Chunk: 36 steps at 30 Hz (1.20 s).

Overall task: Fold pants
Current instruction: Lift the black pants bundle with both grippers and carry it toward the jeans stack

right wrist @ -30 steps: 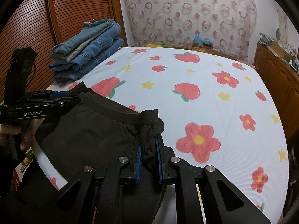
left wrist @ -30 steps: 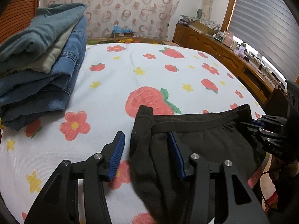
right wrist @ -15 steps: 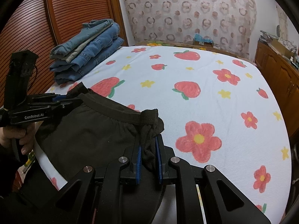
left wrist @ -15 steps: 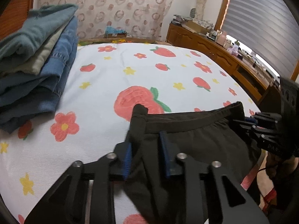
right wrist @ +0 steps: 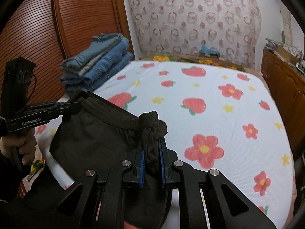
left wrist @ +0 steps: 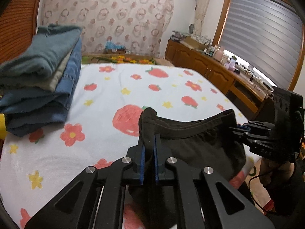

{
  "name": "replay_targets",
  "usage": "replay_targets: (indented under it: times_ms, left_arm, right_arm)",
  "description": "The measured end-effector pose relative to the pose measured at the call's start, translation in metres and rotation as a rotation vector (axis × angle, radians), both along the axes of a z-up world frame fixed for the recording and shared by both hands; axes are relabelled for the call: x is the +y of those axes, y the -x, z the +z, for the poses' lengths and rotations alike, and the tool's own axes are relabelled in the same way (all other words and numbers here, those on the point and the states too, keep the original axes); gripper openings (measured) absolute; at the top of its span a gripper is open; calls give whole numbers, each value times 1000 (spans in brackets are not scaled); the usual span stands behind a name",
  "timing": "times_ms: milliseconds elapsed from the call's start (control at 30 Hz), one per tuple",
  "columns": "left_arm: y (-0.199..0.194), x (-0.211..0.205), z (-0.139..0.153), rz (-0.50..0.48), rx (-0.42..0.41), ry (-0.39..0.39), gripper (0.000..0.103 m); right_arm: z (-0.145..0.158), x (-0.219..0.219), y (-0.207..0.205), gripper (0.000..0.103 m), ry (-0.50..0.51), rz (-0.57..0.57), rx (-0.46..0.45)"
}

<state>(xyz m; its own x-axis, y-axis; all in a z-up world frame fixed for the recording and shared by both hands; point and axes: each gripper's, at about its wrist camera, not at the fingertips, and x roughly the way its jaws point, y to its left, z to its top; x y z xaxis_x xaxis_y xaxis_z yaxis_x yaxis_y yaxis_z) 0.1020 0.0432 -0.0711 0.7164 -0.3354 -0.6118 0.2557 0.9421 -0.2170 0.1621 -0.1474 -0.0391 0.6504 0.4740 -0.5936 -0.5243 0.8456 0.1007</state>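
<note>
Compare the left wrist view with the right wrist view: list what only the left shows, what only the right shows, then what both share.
Only the left wrist view: the window blind and the full run of the cluttered wooden counter beneath it.

Only the right wrist view: the slatted wooden door behind the stack, and the hand that carries the left gripper.

Both: the black pants stretched by the waistband, each end clamped in a gripper, the right gripper included; the folded jeans stack; the strawberry bedsheet; the patterned curtain.
</note>
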Motion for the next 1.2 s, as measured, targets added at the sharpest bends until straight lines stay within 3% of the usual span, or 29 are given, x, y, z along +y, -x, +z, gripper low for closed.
replay_targets:
  times_ms: [867,1200]
  left_arm:
    - [38,-10,76,-22,-206,-10,8]
    - [40,-3,86,-9,-243,-17,8]
  right_arm:
    - [55,-9,42,12,-43,36,-173]
    - [72,-5,50,12,-49,57,-223]
